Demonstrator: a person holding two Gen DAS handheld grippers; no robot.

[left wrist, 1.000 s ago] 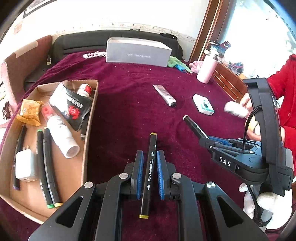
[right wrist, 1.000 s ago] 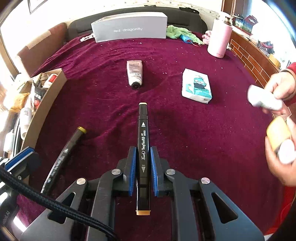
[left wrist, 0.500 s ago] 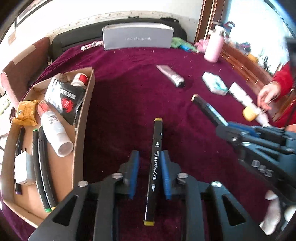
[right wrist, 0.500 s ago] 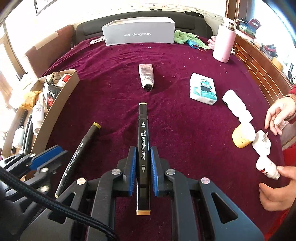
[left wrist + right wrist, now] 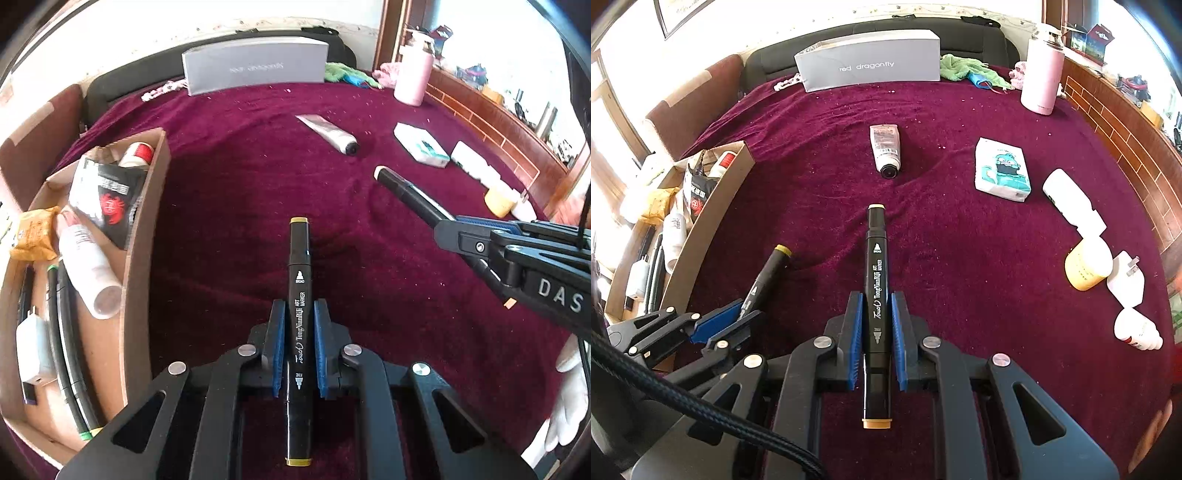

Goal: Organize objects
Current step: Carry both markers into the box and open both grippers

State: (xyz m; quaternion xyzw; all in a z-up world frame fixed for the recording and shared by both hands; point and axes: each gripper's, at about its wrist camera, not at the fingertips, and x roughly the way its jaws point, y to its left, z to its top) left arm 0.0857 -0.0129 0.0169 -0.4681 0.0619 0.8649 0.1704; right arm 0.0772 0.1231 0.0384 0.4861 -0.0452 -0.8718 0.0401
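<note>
Left gripper [image 5: 298,345] closing its jaws on a black art marker with yellow ends [image 5: 299,295], right gripper [image 5: 874,341] squeezing a black marker with tan ends [image 5: 875,280], both above the dark red cloth [image 5: 960,258], cardboard box [image 5: 144,236] of things just left.

The worktop [image 5: 960,277] is covered with a deep crimson cloth of short, matt, velvety pile, flecked with pale lint. The tray [image 5: 144,229] at the left is made of plain brown cardboard, matt, with raw cut edges. The two markers, one with a yellow cap [image 5: 298,295] and one with an orange cap [image 5: 876,295], are seen in glossy black plastic with white print. Matt black plastic with bright metal rivets is shown on each hand-held gripper, left [image 5: 298,350] and right [image 5: 875,339], with ribbed blue pads [image 5: 277,350] that look rubbery. The grey box [image 5: 868,61] looks like smooth matt card. The pink bottle [image 5: 1041,70] has a satin finish.
</note>
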